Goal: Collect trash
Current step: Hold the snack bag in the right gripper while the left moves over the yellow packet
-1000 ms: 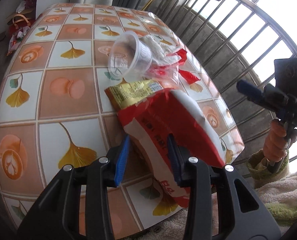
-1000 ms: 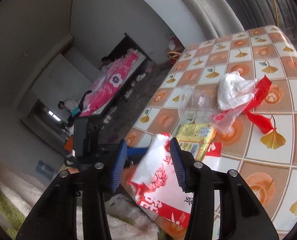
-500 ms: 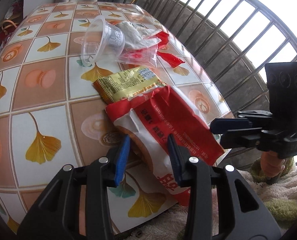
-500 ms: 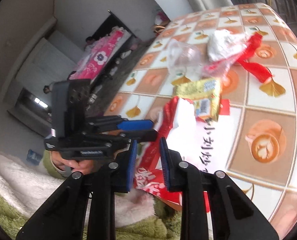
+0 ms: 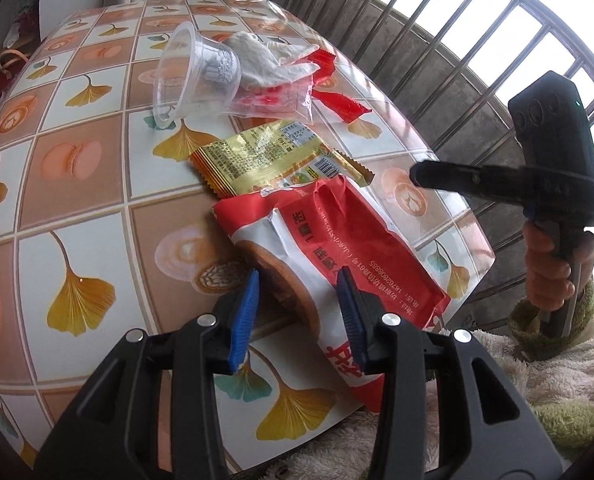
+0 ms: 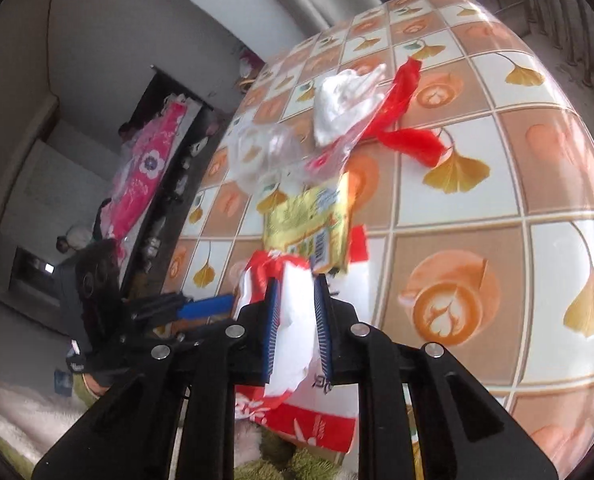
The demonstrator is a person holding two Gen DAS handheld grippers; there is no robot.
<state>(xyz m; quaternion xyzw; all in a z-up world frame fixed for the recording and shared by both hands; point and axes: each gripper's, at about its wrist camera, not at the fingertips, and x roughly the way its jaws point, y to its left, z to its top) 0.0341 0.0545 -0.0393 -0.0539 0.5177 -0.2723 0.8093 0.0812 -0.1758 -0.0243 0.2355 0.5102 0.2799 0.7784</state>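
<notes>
A red and white snack bag (image 5: 337, 248) lies at the near edge of the tiled table (image 5: 77, 184), hanging over the edge. My left gripper (image 5: 299, 304) is open, its blue fingers on either side of the bag's near end. My right gripper (image 6: 297, 320) is shut on the bag's white edge (image 6: 295, 312); it shows at the right in the left wrist view (image 5: 421, 172). Behind the bag lie a yellow wrapper (image 5: 265, 156), a clear plastic cup (image 5: 193, 76) on its side, a white crumpled tissue (image 5: 265, 60), a clear small bag and a red wrapper (image 5: 337, 100).
A metal railing (image 5: 437, 60) runs along the table's right side. A fuzzy cream and green blanket (image 5: 537, 380) lies below the near edge. The room's doorway, pink bedding (image 6: 145, 176) and another person show far left in the right wrist view.
My right gripper has closed from wide open onto the bag's white edge. My left gripper has drawn back slightly, so more of the table and bag show.
</notes>
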